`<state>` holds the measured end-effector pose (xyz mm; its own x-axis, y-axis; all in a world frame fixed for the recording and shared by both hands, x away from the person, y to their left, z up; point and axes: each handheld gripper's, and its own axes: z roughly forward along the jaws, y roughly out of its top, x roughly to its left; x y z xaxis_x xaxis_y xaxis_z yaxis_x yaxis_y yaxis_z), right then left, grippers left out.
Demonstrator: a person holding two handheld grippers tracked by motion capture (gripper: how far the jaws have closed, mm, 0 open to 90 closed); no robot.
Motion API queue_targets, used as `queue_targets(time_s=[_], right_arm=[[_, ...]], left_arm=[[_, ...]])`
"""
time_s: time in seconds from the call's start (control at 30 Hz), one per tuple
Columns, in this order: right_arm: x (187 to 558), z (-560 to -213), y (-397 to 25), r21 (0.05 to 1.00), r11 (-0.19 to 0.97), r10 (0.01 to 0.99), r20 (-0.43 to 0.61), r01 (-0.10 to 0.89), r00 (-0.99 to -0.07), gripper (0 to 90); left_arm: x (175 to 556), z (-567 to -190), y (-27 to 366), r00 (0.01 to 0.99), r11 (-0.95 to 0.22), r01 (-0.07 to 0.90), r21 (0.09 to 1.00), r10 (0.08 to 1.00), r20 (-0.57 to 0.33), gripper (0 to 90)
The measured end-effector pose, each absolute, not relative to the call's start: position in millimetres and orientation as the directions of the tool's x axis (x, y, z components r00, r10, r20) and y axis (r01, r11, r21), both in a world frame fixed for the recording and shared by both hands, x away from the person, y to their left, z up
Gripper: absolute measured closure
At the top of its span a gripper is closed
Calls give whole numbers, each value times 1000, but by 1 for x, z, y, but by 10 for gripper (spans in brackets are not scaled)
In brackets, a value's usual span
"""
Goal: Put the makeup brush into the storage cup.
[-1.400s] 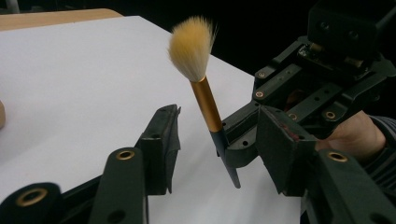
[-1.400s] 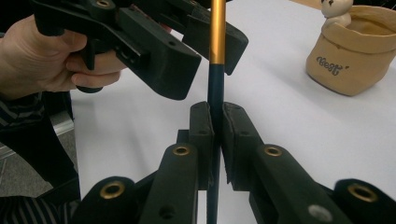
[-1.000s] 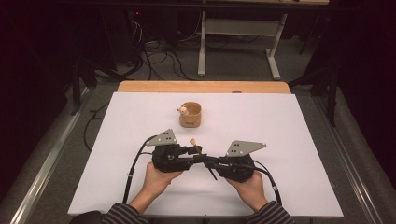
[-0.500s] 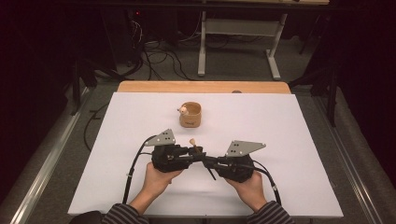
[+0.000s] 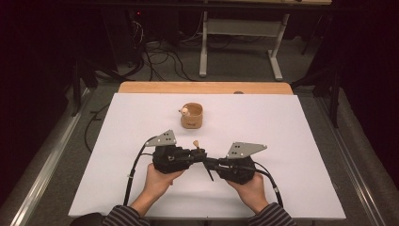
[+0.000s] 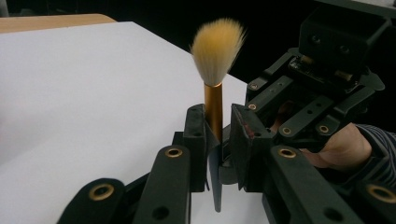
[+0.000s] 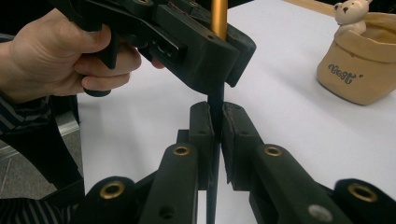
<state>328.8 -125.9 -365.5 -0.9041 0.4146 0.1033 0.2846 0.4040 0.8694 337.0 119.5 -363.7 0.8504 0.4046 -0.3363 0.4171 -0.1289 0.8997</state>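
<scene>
Right gripper (image 5: 214,165): nearest the person, on the near side of the brush (image 6: 215,74); its jaws are pinched narrow on the brush's dark lower handle, which runs down between the two pads in the right gripper view.
Left gripper (image 5: 195,155): just beside the right one, meeting it at the brush; its jaws stand close about the gold ferrule. In the left gripper view one pad touches the ferrule, and a small gap shows on the other side, so I judge the hold there to be loose or only partial.
Brush: held above the worktop (image 5: 291,136) between the two grippers, upright in both gripper views, pale bristle tuft on top and clear of everything.
Pouch (image 5: 192,116): beyond the brush, well apart from it, standing on the worktop, with a small bear figure (image 7: 348,10) at its rim.
Risk, slip: the handle is thin and smooth; if one gripper lets go before the other grips firmly, the brush could tip or drop to the worktop.
Risk, twist: two grips close together on one thin stem; uneven hand motion could lever it askew or strain the ferrule joint.
Risk, bristles: a misjudged regrasp higher up could crush the tuft.
</scene>
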Motion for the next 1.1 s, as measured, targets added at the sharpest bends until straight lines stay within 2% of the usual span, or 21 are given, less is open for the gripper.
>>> queue_targets(time_s=[0.2,0.87,1.1], right_arm=[[328,-365,-125,871,406,412,97,278,-906,854],[328,-365,-124,875,394,413,105,282,-905,843],[327,-365,-124,873,399,428,94,281,-899,751]], left_arm=[[337,-363,120,853,-129,414,901,400,-335,825],[337,-363,123,856,-129,406,905,402,-327,837],[337,-361,127,851,-120,406,906,411,-327,837]])
